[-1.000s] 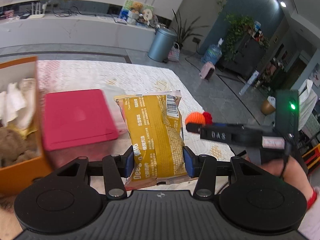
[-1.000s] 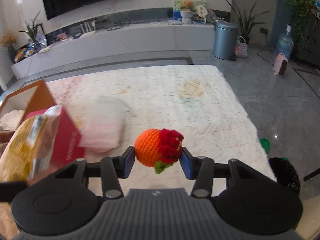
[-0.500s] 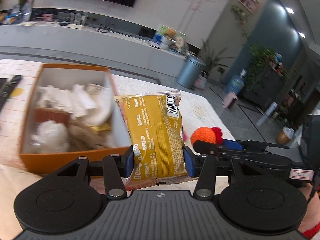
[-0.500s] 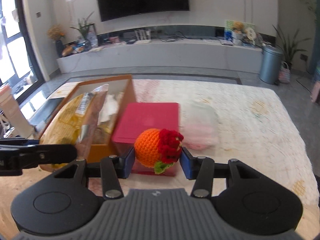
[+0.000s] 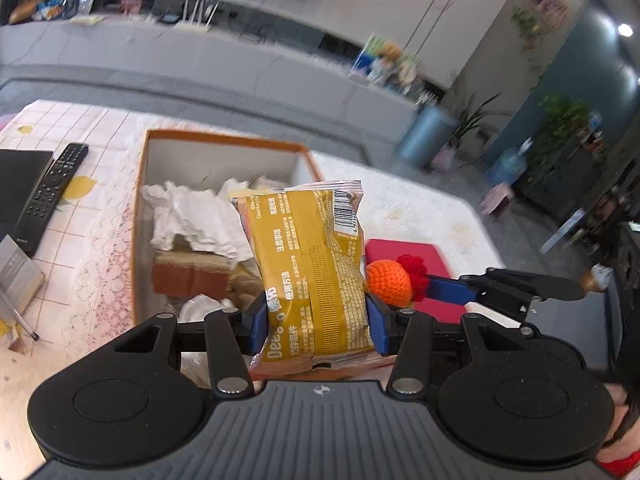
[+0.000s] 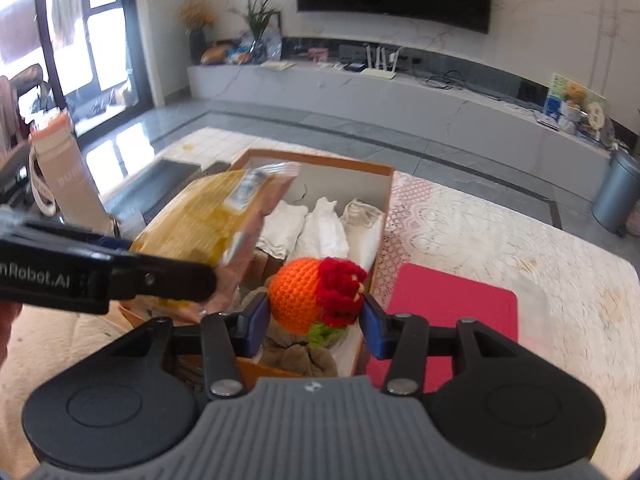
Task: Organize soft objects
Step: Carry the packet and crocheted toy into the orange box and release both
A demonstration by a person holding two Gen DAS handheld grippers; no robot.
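My left gripper [image 5: 317, 322] is shut on a yellow snack packet [image 5: 308, 264], held upright over the near right part of the orange cardboard box [image 5: 224, 140]. My right gripper [image 6: 312, 322] is shut on an orange crocheted ball [image 6: 298, 296] with a red flower top, hanging over the box's near right corner. In the left wrist view the ball [image 5: 388, 284] shows just right of the packet. The box [image 6: 320, 162] holds white crumpled cloths [image 5: 192, 216], a brown sponge block [image 5: 188, 276] and brownish soft items [image 6: 296, 354].
A red flat box [image 6: 444, 304] lies right of the orange box on the lace tablecloth [image 6: 480, 224]. A black remote [image 5: 48, 192] and a dark flat device [image 5: 16, 184] lie to the left. A grey card and pen [image 5: 18, 280] rest at the left edge.
Both grippers have swung left with their loads, from over the red box and bare cloth to over the orange box. The grips on packet and ball look unchanged.
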